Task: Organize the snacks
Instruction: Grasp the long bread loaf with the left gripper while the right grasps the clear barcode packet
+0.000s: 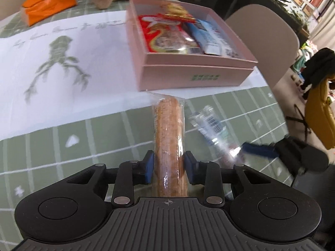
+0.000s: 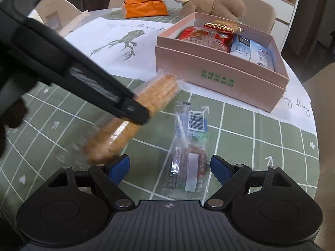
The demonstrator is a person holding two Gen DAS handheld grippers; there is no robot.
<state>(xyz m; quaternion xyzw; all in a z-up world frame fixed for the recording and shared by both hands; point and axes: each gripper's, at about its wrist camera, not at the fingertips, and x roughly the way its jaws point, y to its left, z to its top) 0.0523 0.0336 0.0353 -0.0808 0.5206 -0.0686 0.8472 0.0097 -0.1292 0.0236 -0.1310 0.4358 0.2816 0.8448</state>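
Note:
A long biscuit roll in clear wrap [image 1: 169, 133] lies on the green checked tablecloth, and my left gripper [image 1: 169, 167] is shut on its near half, blue pads against both sides. The right wrist view shows that roll [image 2: 146, 98] under the left gripper's black finger [image 2: 129, 108]. A clear-wrapped reddish snack with a barcode label [image 2: 188, 152] lies flat between the fingers of my right gripper [image 2: 169, 167], which stands open and apart from it. The same packet [image 1: 211, 129] is blurred in the left wrist view. The pink box [image 1: 196, 71] [image 2: 209, 73] behind holds red and blue-white packets.
A white sheet with a green drawing [image 1: 62, 62] covers the table's middle under the box. An orange pouch [image 2: 146, 6] and a brown plush toy [image 2: 217, 6] sit at the far side. Beige chairs [image 1: 261, 33] ring the table, whose edge [image 2: 314, 146] curves at the right.

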